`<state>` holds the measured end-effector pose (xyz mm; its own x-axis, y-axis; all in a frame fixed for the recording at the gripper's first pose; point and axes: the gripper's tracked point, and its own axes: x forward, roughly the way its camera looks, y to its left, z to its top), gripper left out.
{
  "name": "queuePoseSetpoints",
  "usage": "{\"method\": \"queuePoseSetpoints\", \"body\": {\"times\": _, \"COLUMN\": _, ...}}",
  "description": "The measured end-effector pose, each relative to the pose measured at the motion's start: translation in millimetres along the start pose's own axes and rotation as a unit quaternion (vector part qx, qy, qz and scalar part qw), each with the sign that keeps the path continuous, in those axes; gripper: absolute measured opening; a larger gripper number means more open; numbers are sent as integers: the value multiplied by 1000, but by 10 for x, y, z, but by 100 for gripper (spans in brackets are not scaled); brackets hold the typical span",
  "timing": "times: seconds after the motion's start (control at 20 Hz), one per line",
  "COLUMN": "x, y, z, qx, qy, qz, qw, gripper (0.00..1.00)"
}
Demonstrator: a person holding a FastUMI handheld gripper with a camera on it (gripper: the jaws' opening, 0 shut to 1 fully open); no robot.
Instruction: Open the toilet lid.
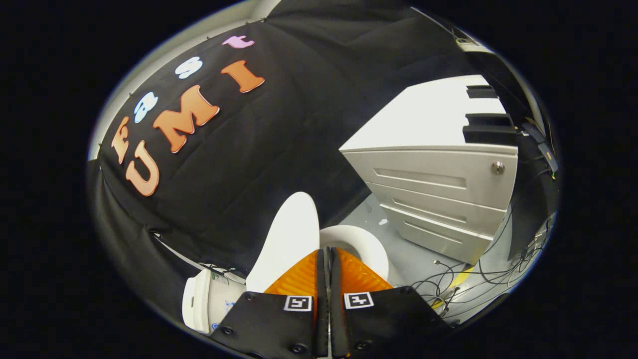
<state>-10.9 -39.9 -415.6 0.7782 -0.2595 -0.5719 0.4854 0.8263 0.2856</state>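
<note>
Fingers [299, 279] of the gripper [327, 254] are pressed together, pinching nothing. Toilet lid [289, 239] stands raised just ahead, left of the fingertips; toilet seat [366, 244] lies right. Drawer cabinet [438, 189] stands beyond.

Toilet lid [291, 234]: white, plain. Toilet seat [361, 244]: white. Tank [199, 299]: white. Drawer cabinet [438, 194]: pale grey fronts, white top. Floor [423, 259]: light grey. Cables [463, 281]: black, one yellow. Gripper [329, 259]: black-and-white square markers are borne.
</note>
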Motion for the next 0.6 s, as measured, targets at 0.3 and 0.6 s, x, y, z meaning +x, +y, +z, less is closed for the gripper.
{"method": "queuePoseSetpoints", "body": {"times": 0.3, "x": -321, "y": 871, "z": 147, "qx": -16, "qy": -8, "qz": 59, "qw": 998, "gripper": 10}}
{"method": "queuePoseSetpoints", "body": {"times": 0.6, "x": -556, "y": 1679, "z": 81, "qx": -96, "qy": -25, "qz": 86, "qw": 991, "gripper": 11}}
